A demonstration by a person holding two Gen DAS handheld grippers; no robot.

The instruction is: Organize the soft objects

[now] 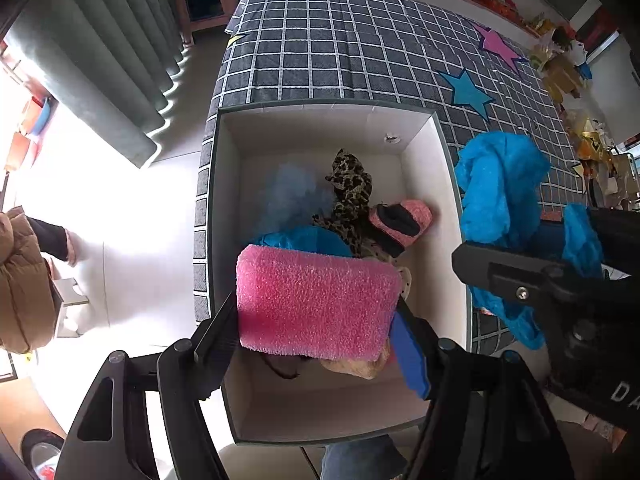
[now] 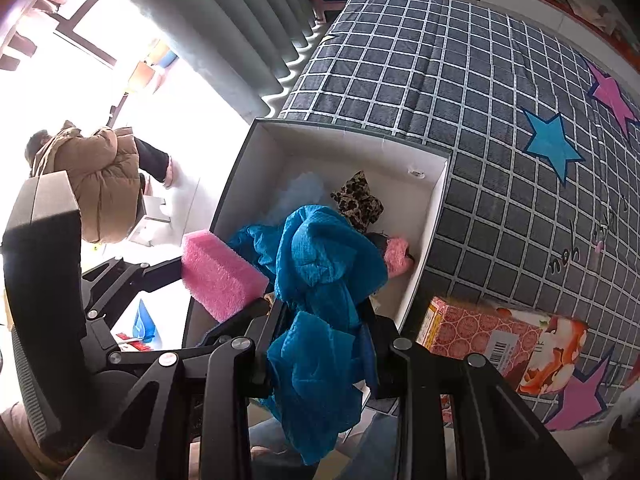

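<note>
Your pink sponge (image 1: 316,304) hangs over the white box (image 1: 312,128), pinched in your left gripper (image 1: 316,336); your right gripper (image 2: 324,320) clamps the blue cloth (image 2: 320,272) beside it, above the checked bed (image 1: 360,48)

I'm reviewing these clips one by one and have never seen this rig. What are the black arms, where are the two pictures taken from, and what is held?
No robot here: a person holds two hand-held grippers, each with a camera looking along its fingers. The left gripper clamps a pink foam block above a white box standing on a checked bedcover. The right gripper pinches a blue cloth. In the box lie a leopard-print cloth and a pink sock. A printed carton lies beside it.
</note>
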